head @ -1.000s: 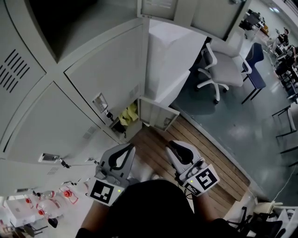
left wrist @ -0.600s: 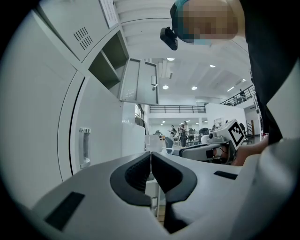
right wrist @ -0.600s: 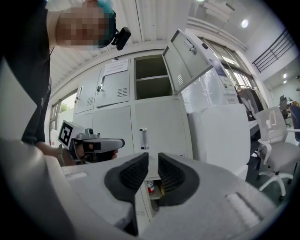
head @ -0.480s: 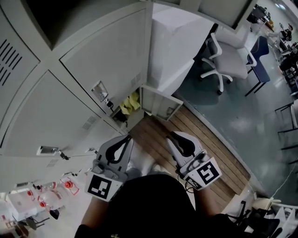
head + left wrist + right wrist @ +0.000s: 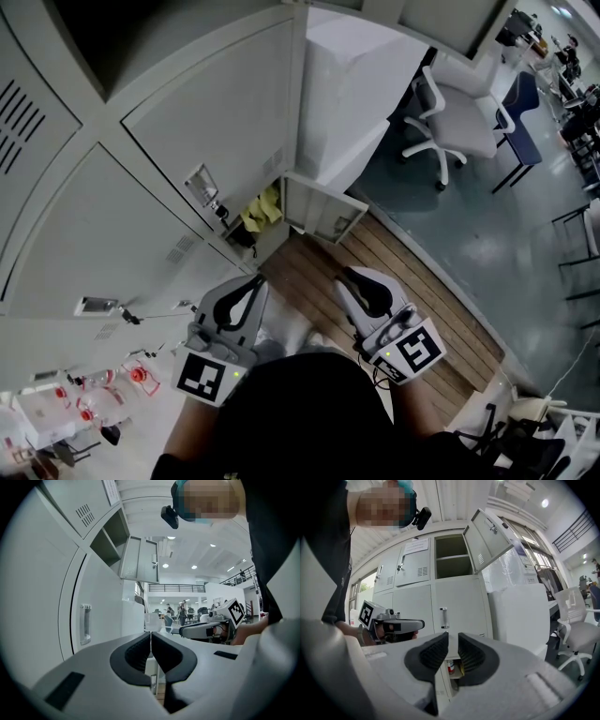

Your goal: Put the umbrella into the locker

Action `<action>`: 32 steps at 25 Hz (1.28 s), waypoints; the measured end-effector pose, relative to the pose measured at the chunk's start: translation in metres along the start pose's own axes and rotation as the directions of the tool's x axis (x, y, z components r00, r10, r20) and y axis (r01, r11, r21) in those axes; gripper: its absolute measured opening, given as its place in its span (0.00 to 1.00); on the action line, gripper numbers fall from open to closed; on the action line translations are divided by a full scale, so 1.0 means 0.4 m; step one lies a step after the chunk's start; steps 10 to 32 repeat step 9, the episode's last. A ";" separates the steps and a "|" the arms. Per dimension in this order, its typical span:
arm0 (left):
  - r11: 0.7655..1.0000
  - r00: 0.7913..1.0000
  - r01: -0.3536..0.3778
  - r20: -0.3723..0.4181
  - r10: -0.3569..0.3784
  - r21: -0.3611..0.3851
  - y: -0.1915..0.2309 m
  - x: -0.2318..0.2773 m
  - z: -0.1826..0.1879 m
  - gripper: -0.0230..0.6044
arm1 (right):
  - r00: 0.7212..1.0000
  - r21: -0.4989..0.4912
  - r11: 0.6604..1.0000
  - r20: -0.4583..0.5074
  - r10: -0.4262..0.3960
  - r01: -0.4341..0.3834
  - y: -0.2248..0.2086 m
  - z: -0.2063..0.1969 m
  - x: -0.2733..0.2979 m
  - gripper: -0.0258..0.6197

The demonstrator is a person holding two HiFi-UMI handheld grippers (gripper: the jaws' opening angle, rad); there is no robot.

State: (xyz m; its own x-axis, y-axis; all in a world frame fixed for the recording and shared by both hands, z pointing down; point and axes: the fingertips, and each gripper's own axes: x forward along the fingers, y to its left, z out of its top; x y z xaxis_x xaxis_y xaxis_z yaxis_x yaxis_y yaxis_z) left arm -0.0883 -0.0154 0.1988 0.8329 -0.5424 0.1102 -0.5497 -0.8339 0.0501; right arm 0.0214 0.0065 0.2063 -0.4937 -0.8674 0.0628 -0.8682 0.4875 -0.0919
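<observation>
Grey lockers [image 5: 141,169] fill the left of the head view. One low locker stands open, with something yellow [image 5: 261,208] inside; I cannot tell whether it is the umbrella. The same yellow thing [image 5: 462,667] shows past the jaws in the right gripper view. An upper locker [image 5: 452,557] is open and empty, its door [image 5: 487,538] swung out. My left gripper [image 5: 251,281] and right gripper [image 5: 349,275] are side by side in front of the lockers, level with each other. Both are shut, with nothing between the pads, in the left gripper [image 5: 151,637] and right gripper [image 5: 453,639] views.
The low locker's open door [image 5: 323,214] juts out over a wooden floor strip [image 5: 412,281]. A tall white wrapped block [image 5: 356,84] stands right of the lockers. A white office chair [image 5: 459,122] and a blue chair [image 5: 520,112] stand beyond. Red items [image 5: 136,373] lie at lower left.
The head view has shifted slightly, so the lockers sit a little higher in the picture. Both grippers stay shut and almost where they were.
</observation>
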 end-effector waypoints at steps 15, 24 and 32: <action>1.000 1.000 0.002 -0.010 -0.002 -0.004 -0.002 -0.005 -0.005 0.06 | 1.000 0.050 0.999 0.008 0.003 -0.003 -0.004 -0.003 -0.007 0.13; 1.000 1.000 0.002 -0.010 -0.002 -0.004 -0.002 -0.005 -0.005 0.06 | 1.000 0.050 0.999 0.008 0.003 -0.003 -0.004 -0.003 -0.007 0.13; 1.000 1.000 0.002 -0.010 -0.002 -0.004 -0.002 -0.005 -0.005 0.06 | 1.000 0.050 0.999 0.008 0.003 -0.003 -0.004 -0.003 -0.007 0.13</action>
